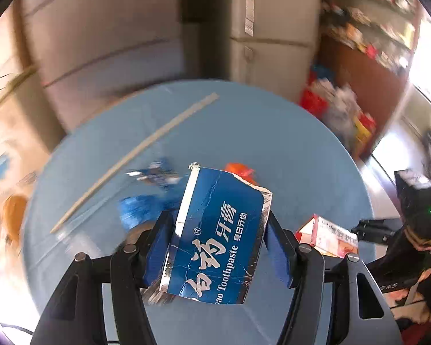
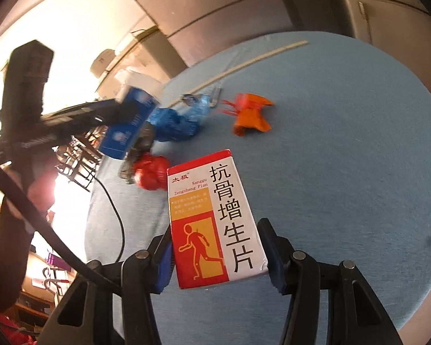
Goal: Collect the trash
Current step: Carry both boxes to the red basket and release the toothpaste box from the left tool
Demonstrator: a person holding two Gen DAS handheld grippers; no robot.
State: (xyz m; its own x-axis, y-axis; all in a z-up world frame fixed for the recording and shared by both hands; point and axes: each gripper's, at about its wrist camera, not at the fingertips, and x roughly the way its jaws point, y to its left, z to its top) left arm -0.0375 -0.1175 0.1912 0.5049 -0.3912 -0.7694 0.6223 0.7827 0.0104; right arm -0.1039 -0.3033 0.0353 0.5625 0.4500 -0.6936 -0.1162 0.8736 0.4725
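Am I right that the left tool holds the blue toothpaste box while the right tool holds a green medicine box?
Not quite: the medicine box in the right tool is red and white, not green, as the right wrist view shows. The left tool does hold the blue toothpaste box.

Each camera sits behind its gripper and looks forward and downward along the fingers onto the round blue table (image 1: 301,155), at close range. The left view faces the far wall; the right view faces leftward across the table. Both views share the long stick (image 1: 135,155) and the orange wrapper (image 2: 251,115).
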